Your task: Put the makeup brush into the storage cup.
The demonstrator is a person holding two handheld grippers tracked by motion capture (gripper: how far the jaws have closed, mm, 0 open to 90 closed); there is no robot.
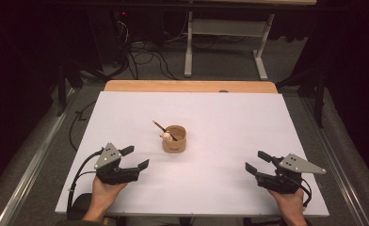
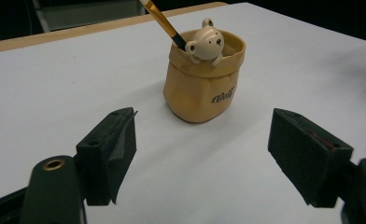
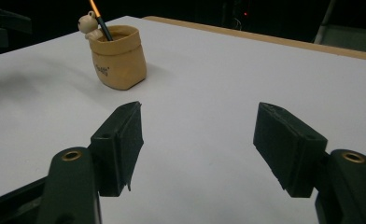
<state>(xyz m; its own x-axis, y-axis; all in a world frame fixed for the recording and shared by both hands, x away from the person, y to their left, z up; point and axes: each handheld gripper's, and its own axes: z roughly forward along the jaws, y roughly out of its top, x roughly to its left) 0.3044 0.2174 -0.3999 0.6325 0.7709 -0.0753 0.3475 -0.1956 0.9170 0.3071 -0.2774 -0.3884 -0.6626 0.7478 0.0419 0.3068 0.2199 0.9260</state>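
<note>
Near the middle of the white table [image 1: 229, 141] stands a tan pot [image 1: 174, 139] with a small bear figure [image 1: 165, 136] on its rim and a pencil [image 1: 160, 126] leaning out. The left gripper [image 1: 134, 157] rests near it, jaws apart and empty. The right gripper [image 1: 258, 161], well apart from the pot, has its 2 jaws spread with nothing between them.

Black fingers [image 2: 111, 149], grey plates, seemingly brass-ringed screw holes.

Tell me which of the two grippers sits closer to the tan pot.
The left gripper: it sits just beside the tan pot, while the right gripper rests farther off.
</note>
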